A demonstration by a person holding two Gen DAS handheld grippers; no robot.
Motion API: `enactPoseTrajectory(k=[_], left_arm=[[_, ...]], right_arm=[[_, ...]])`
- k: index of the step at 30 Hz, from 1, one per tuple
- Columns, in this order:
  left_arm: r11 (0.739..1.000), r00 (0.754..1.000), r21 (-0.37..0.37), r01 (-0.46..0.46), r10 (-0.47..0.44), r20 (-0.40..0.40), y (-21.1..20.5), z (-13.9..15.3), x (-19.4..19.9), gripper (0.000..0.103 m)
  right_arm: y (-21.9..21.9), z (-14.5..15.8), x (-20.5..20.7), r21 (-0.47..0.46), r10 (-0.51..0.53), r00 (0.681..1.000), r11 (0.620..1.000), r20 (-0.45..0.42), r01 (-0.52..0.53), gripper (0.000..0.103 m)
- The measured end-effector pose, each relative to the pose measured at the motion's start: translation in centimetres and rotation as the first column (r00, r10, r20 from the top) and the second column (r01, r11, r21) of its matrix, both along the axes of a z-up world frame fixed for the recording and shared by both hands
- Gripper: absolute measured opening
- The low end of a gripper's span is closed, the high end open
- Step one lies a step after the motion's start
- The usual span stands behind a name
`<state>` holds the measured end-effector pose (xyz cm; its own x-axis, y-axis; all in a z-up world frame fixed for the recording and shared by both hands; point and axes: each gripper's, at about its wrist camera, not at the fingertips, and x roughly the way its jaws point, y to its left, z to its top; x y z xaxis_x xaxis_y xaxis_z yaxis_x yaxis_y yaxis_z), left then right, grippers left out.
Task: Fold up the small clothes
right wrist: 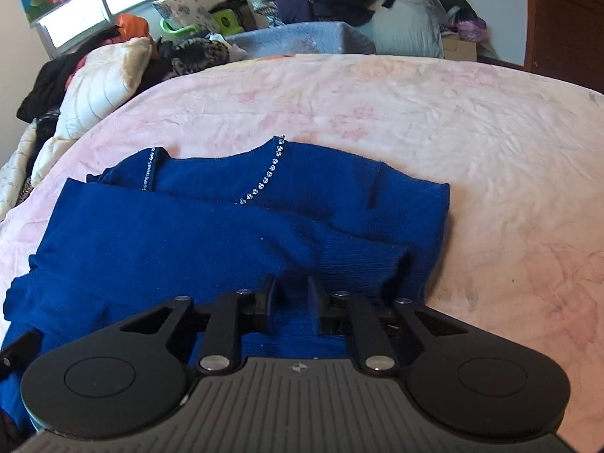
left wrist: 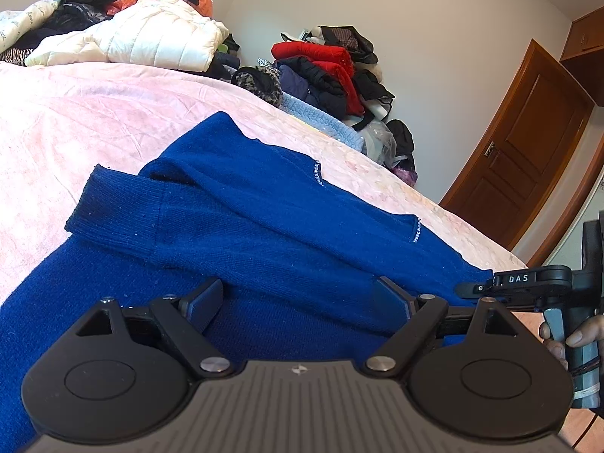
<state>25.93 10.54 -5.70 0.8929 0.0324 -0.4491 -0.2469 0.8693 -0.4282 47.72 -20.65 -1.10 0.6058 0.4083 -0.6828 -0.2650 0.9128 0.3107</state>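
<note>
A blue knit sweater (left wrist: pixel 264 219) with rhinestone trim lies partly folded on the pink bed sheet (left wrist: pixel 75 120), a ribbed sleeve cuff laid across its body. My left gripper (left wrist: pixel 298 302) is open, its fingers wide apart just above the sweater's near part. In the right wrist view the sweater (right wrist: pixel 188 234) fills the middle. My right gripper (right wrist: pixel 294 302) has its jaws close together with a fold of the sweater's blue knit between them, near the ribbed cuff. The right gripper also shows at the right edge of the left wrist view (left wrist: pixel 472 288).
Piled clothes lie at the far side: a cream quilted jacket (left wrist: pixel 151 37), red and dark garments (left wrist: pixel 324 64). A wooden door (left wrist: pixel 528 151) stands on the right. In the right wrist view the pink sheet (right wrist: pixel 453 132) extends right and beyond the sweater.
</note>
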Motion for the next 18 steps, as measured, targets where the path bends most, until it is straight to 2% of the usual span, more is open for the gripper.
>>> enactPoseTrajectory(k=[1,3,6,7,8,9,11,12,16,18], left_arm=[[1.0,1.0,0.001,0.0,0.0,0.0,0.0,0.0,0.0,0.088],[1.0,1.0,0.001,0.0,0.0,0.0,0.0,0.0,0.0,0.088],[1.0,1.0,-0.003,0.001,-0.001,0.0,0.0,0.0,0.0,0.088],[1.0,1.0,-0.003,0.001,-0.001,0.0,0.0,0.0,0.0,0.088],[1.0,1.0,-0.003,0.001,-0.001,0.0,0.0,0.0,0.0,0.088],[1.0,1.0,-0.003,0.0,0.0,0.0,0.0,0.0,0.0,0.088],[1.0,1.0,-0.003,0.0,0.0,0.0,0.0,0.0,0.0,0.088],[1.0,1.0,-0.002,0.0,0.0,0.0,0.0,0.0,0.0,0.088],[1.0,1.0,-0.002,0.001,-0.001,-0.001,0.0,0.0,0.0,0.088],[1.0,1.0,-0.003,0.001,-0.001,-0.002,0.0,0.0,0.1,0.088]], right_arm=[[-0.6,-0.3,0.1,0.035,-0.015,1.0,0.999,-0.021,0.016,0.016],[-1.1,-0.5,0.1,0.034,-0.02,0.999,0.999,-0.035,0.022,0.006],[-0.8,0.1,-0.2,-0.006,-0.022,0.999,1.0,-0.036,0.022,0.004],[-0.4,0.7,-0.8,-0.037,-0.031,0.999,0.999,-0.012,0.031,0.006],[0.1,1.3,-1.6,-0.054,-0.022,0.999,0.998,0.025,0.023,0.021],[0.6,1.8,-2.4,-0.066,-0.005,0.998,0.998,0.06,0.009,0.023],[1.5,2.3,-4.0,-0.08,0.045,0.992,0.996,0.116,-0.036,0.04],[1.8,2.2,-4.2,-0.092,0.069,0.991,0.994,0.117,-0.059,0.043],[2.0,0.2,-3.9,-0.135,0.095,0.994,0.987,0.047,-0.087,0.04],[1.1,-0.2,-4.1,-0.091,0.097,0.992,0.992,0.076,-0.09,0.039]])
